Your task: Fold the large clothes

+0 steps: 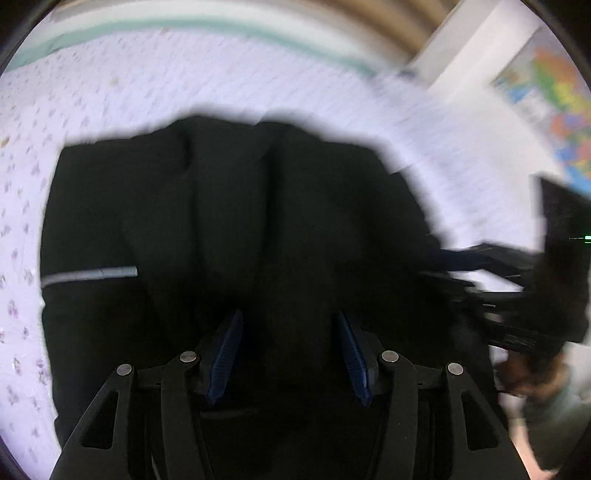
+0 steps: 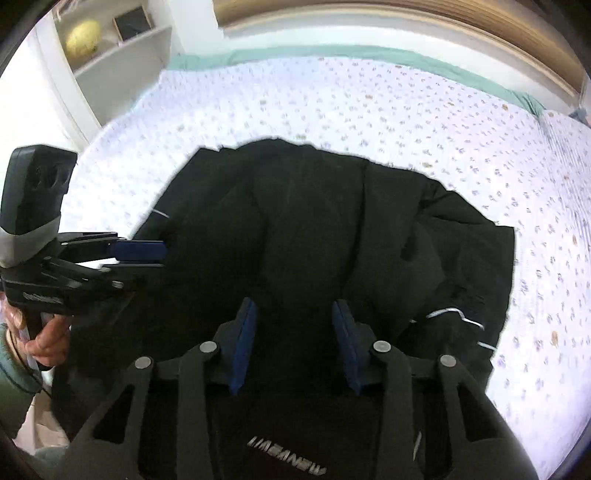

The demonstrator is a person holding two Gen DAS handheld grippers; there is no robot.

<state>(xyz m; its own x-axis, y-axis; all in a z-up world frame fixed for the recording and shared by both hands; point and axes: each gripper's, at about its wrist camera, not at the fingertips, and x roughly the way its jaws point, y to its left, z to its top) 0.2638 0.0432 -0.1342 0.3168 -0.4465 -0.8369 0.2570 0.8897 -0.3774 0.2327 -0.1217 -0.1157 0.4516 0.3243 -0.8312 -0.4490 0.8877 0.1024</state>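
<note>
A large black garment [image 1: 236, 206] with thin silver stripes lies bunched on a bed, also in the right wrist view [image 2: 314, 229]. My left gripper [image 1: 290, 325] hangs over it with its blue pads apart and nothing between them. My right gripper [image 2: 293, 314] is also open and empty above the garment's near part, where a silver logo [image 2: 286, 445] shows. In the right wrist view the left gripper [image 2: 162, 254] shows at the garment's left edge. In the left wrist view the right gripper [image 1: 458, 266] shows blurred at the garment's right edge.
The bed has a white sheet with small purple flowers [image 2: 424, 122] and a green band [image 2: 295, 51] along the far side. A wooden headboard [image 2: 406, 11] runs behind. White shelves [image 2: 122, 40] stand at the far left. A coloured map [image 1: 550, 92] hangs on the wall.
</note>
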